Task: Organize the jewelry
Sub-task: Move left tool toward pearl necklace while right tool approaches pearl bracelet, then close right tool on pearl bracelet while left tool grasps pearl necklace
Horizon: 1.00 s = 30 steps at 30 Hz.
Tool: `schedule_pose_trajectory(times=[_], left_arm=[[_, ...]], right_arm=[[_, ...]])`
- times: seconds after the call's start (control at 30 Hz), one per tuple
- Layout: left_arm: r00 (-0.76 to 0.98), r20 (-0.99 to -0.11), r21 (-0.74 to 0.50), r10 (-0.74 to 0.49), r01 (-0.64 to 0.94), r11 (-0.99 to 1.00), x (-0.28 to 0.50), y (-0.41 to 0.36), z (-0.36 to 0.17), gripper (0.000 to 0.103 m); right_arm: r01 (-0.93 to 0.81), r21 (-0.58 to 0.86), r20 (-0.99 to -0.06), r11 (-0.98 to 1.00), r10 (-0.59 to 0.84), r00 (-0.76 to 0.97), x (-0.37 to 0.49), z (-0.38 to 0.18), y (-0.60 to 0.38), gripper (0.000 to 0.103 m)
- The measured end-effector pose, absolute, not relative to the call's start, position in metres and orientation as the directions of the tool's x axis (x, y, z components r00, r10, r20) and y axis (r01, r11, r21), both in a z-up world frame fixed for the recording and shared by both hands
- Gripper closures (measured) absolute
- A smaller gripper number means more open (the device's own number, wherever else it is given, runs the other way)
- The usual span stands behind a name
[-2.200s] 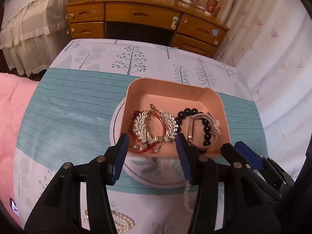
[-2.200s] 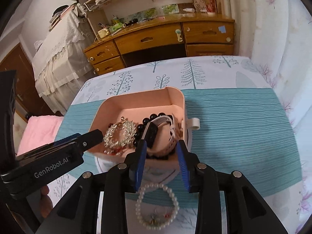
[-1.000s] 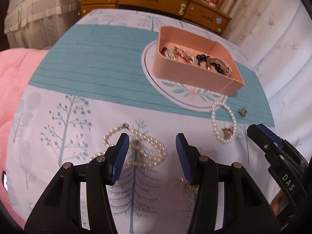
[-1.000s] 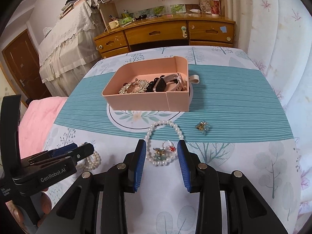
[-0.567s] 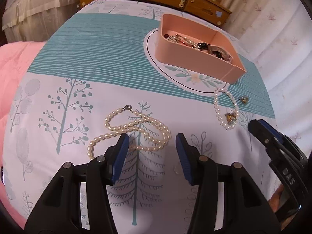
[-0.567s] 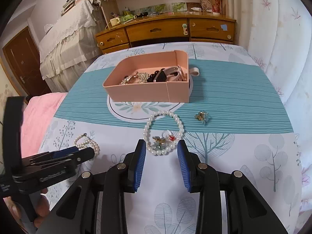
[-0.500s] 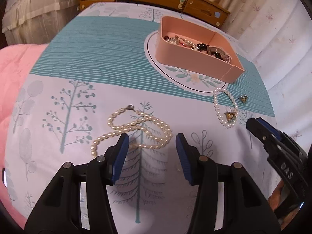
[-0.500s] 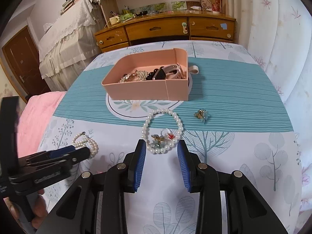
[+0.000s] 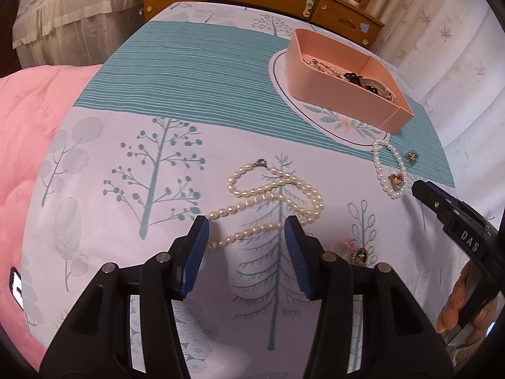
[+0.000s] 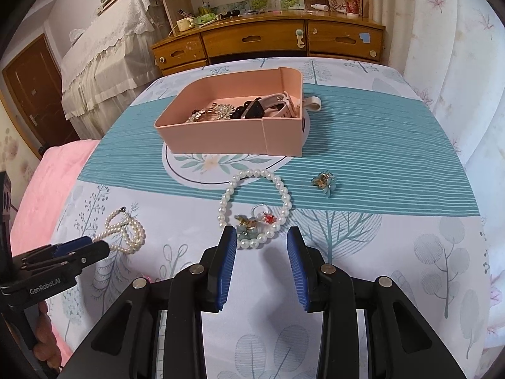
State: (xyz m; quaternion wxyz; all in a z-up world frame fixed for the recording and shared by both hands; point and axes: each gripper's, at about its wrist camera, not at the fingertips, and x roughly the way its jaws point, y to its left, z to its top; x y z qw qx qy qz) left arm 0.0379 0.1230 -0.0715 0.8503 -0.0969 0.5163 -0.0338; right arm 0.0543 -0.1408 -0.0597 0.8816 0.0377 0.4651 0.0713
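Observation:
A long pearl necklace [image 9: 271, 195] lies looped on the tablecloth; its near end runs between the blue pads of my left gripper [image 9: 246, 230], which stands open above it. A round pearl bracelet [image 10: 255, 205] with small coloured charms inside lies just ahead of my right gripper [image 10: 262, 237], open with nothing between its fingers. A pink box [image 10: 233, 132] holding chains, black beads and a watch sits on the teal stripe. In the right wrist view the necklace [image 10: 126, 230] lies by the left gripper's tip [image 10: 94, 249]. In the left wrist view the bracelet [image 9: 388, 167] and box [image 9: 341, 85] lie to the right.
A small gold-and-blue flower ornament [image 10: 323, 181] lies right of the bracelet. Small charms [image 9: 356, 252] sit by my left gripper's right finger. A pink quilt [image 9: 28, 145] borders the cloth on the left. A wooden desk [image 10: 268, 41] stands beyond the far edge.
The left gripper has drifted left and slightly down, so the pearl necklace's near end now lies between its pads. The right gripper has stayed over the bracelet.

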Motion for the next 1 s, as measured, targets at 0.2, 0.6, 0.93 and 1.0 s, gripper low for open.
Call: schedule_pose_trajectory(times=[0.2,0.6,0.93,1.0], left_arm=[[0.456,-0.878,-0.195,-0.147,-0.06,0.979,0.046,0.131,-0.071,0.056],[0.436,-0.889,-0.202,-0.139,-0.099,0.974,0.057,0.156,-0.072,0.056],[0.352,-0.908,-0.245,-0.227,-0.006,0.97,0.082,0.155,-0.068,0.056],[0.326,-0.914,-0.258,-0.244,-0.002,0.966,0.09,0.156,-0.068,0.056]], right_arm=[[-0.052,0.242,-0.841,0.969,0.236,0.487,0.09,-0.065,-0.164,0.07],[-0.124,0.092,-0.933,0.988,0.129,0.336,0.159,-0.081,-0.145,0.085],[-0.176,0.029,-0.941,0.984,0.086,0.327,0.171,-0.083,-0.132,0.096],[-0.16,0.075,-0.94,0.984,0.123,0.317,0.169,-0.083,-0.139,0.096]])
